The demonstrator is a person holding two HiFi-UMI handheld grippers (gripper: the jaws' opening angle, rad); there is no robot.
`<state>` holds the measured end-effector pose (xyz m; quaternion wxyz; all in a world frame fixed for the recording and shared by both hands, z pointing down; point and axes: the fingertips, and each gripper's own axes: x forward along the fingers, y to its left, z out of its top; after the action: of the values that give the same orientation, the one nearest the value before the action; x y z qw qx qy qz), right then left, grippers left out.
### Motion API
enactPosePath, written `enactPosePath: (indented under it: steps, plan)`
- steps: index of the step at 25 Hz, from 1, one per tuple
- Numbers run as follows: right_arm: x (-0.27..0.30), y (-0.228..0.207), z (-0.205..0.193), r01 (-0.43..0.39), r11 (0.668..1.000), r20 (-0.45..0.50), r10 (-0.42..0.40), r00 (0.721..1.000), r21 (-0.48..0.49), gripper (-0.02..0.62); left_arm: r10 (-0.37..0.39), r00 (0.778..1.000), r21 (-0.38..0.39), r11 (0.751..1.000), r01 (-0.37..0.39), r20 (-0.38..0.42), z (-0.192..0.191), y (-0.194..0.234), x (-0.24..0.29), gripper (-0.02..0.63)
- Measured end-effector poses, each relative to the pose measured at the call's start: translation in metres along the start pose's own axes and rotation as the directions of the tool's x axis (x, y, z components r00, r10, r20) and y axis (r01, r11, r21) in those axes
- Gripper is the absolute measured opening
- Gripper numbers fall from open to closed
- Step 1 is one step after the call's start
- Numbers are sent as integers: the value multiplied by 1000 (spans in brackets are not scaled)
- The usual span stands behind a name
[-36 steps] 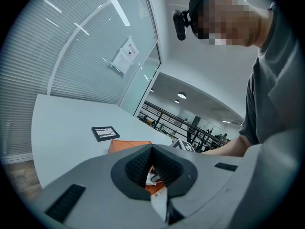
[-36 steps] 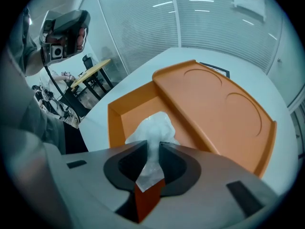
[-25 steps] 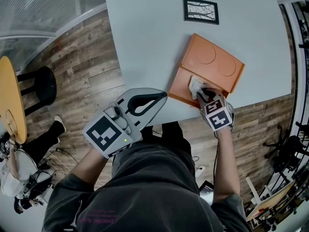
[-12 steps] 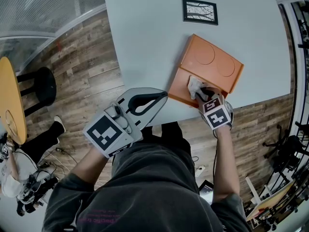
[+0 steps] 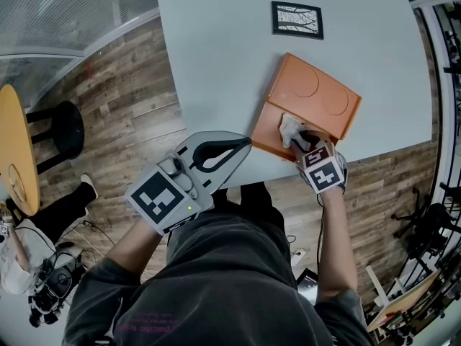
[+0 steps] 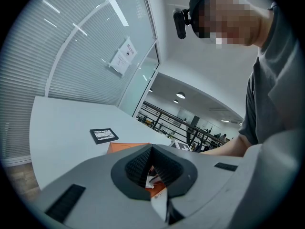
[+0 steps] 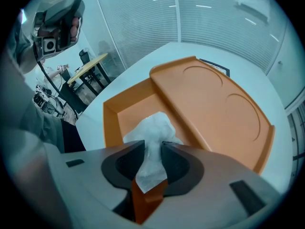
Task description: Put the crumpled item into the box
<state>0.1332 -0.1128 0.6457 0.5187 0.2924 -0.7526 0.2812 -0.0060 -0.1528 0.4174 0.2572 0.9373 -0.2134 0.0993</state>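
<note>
- Right claw points down into the near, open half of the orange box. Its jaws have just been opening, and the crumpled paper now stands loosely between them, down inside that half.
- Left claw is closed and empty, held off the counter's near edge.
- Release seems to be the step in hand. Next, the right claw should lift straight up without snagging the paper.
- Against a second ago, only those jaws have widened; paper, box and both hands sit as before.
</note>
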Motion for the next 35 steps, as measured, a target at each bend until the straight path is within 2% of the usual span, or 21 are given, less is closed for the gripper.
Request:
enactPosePath:
  steps: [16,30,35]
  plan:
    - [-21,-1,4,15,1000,52,-16,999,26,118,-24,1000,45,999,24,8,12,-14,3,12]
    - [-66,0,13,37,998,157,-45,987,55,117,-27,999,89,996,26,20,27,-37,1,12]
    - [-83,0,15,47,997,194,-58,979,60,117,-40,998,129,991,34,40,37,-49,0,12]
